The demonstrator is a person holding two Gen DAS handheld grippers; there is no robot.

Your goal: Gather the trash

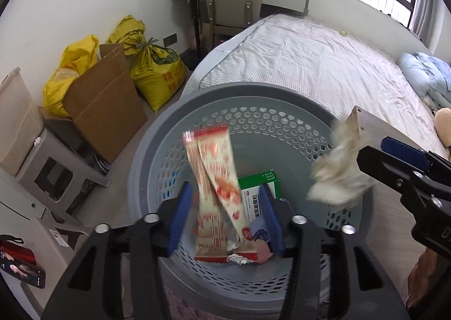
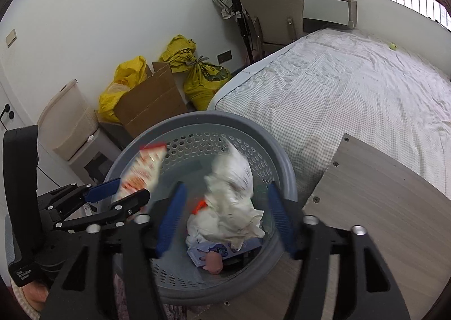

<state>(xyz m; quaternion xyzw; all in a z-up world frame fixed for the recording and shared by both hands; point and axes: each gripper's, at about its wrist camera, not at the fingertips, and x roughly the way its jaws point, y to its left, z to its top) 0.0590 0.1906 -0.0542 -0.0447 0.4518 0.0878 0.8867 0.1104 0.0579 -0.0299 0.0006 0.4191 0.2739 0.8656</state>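
Blue-padded fingers of the left gripper [image 1: 225, 218] stand wide apart over the grey perforated laundry basket [image 1: 146, 168], and a red-and-cream snack wrapper [image 1: 214, 179] hangs blurred in the gap between them, touching neither pad as far as the left wrist view shows. Below it in the basket lie a green-and-white medicine box [image 1: 260, 187] and a pale blue packet. The right gripper [image 2: 225, 218] is spread just as wide above the same basket [image 2: 284, 168]; a crumpled white tissue wad [image 2: 234, 193] sits blurred between its fingers, clear of both pads, over an orange scrap and a blue-printed box in the basket. From the left wrist view, that wad [image 1: 335, 176] appears beside the right gripper's black finger at the basket's right rim. A wood-grain tabletop [image 2: 389, 207] adjoins the basket. Beyond are a bed [image 2: 352, 89], a flattened cardboard box [image 1: 104, 103] and 3 yellow sacks [image 1: 157, 77] against the wall.
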